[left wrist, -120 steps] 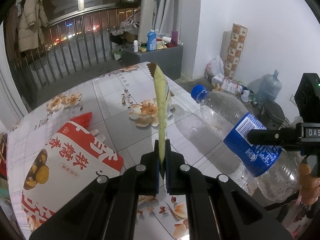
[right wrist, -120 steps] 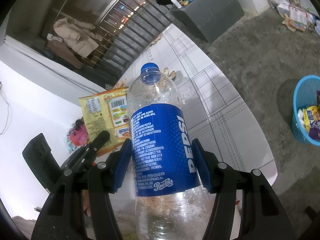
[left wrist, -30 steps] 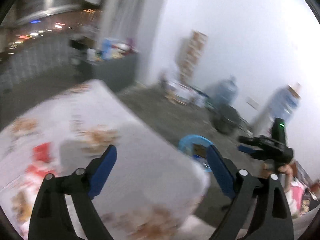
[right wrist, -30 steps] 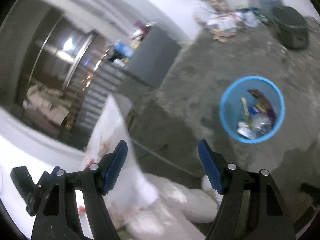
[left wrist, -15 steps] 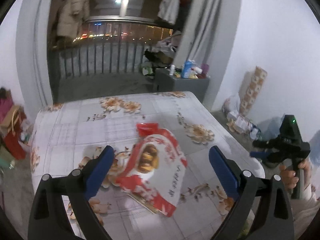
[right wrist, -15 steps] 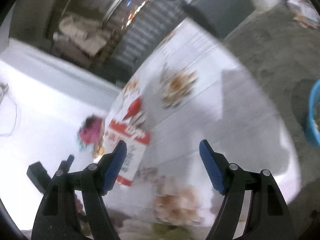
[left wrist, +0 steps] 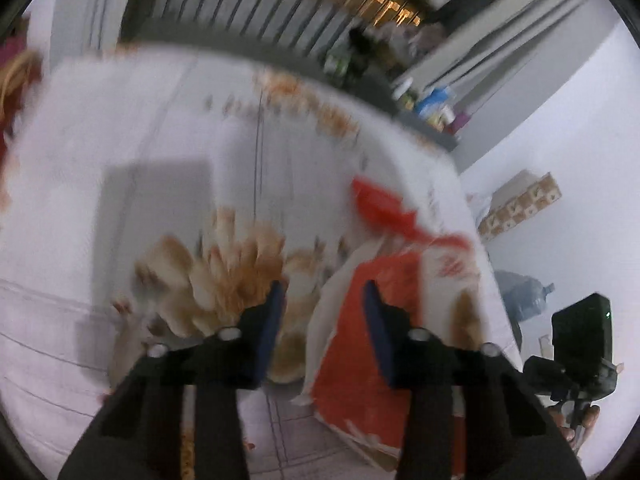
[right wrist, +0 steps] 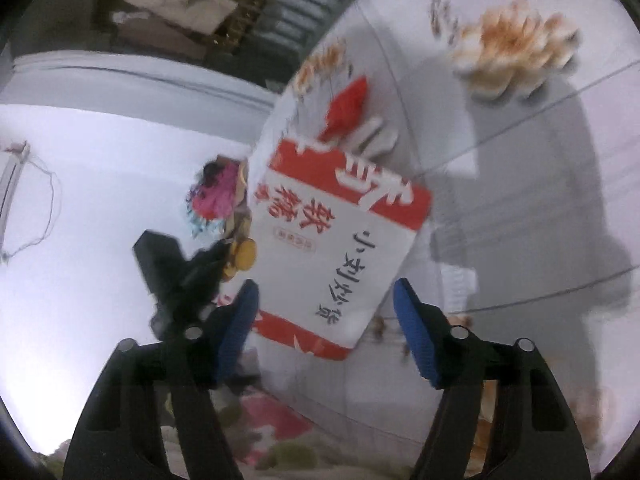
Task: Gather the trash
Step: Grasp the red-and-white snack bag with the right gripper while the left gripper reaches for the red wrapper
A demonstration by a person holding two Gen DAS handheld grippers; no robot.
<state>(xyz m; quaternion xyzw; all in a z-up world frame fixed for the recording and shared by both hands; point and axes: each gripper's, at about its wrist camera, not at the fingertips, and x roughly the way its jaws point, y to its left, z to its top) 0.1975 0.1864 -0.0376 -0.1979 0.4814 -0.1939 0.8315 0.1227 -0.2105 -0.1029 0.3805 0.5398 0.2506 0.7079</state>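
A large red and white snack bag (right wrist: 340, 240) with Chinese lettering lies flat on the flower-patterned table (right wrist: 520, 184). In the blurred left wrist view the bag (left wrist: 384, 320) lies at the lower right. My left gripper (left wrist: 322, 312) is partly open and empty, low over the table, with the bag's left edge between its fingertips. My right gripper (right wrist: 326, 304) is wide open and empty, just above the bag's near end. The left gripper's body (right wrist: 176, 276) shows at the bag's left side in the right wrist view.
The table edge (left wrist: 472, 208) curves away at the right, with a white wall beyond. A grey cabinet with bottles (left wrist: 432, 112) and a balcony railing (left wrist: 280, 28) stand behind the table. A water jug (left wrist: 524, 292) sits on the floor.
Both grippers have dropped down close to the snack bag on the table. The left gripper's jaws have narrowed. Four seconds ago they held a wrapper and a bottle; both are empty now.
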